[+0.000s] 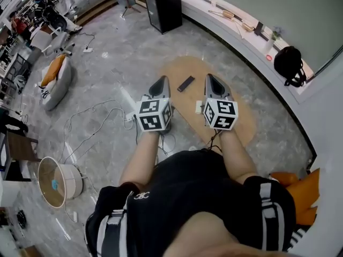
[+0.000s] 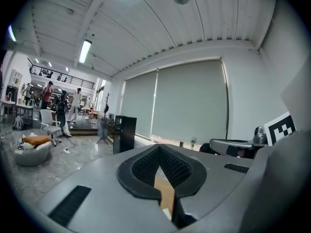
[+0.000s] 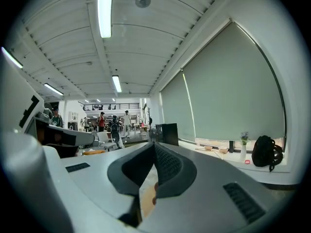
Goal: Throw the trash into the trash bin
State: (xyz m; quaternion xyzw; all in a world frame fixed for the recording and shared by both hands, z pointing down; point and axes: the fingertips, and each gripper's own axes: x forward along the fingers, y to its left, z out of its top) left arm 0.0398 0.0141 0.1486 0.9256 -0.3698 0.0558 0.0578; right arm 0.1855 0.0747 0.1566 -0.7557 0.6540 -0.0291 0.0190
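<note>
In the head view both grippers are held side by side at waist height, pointing forward over the floor. My left gripper (image 1: 160, 81) has its jaws together with nothing between them; in its own view the left gripper's tips (image 2: 159, 147) meet and only tan surface shows through the slot below. My right gripper (image 1: 214, 80) is likewise shut and holds nothing, and in the right gripper view its tips (image 3: 154, 145) touch. A round white bin-like container (image 1: 71, 182) with a tan inside lies on the floor at the lower left. I see no trash in either gripper.
A tan oval surface (image 1: 238, 123) lies under the grippers with a flat black object (image 1: 186, 83) on it. A black cabinet (image 1: 166, 5) stands ahead. A black backpack (image 1: 289, 64) sits on the window ledge at right. Cables (image 1: 91, 123) and a beanbag (image 1: 56, 78) are at left.
</note>
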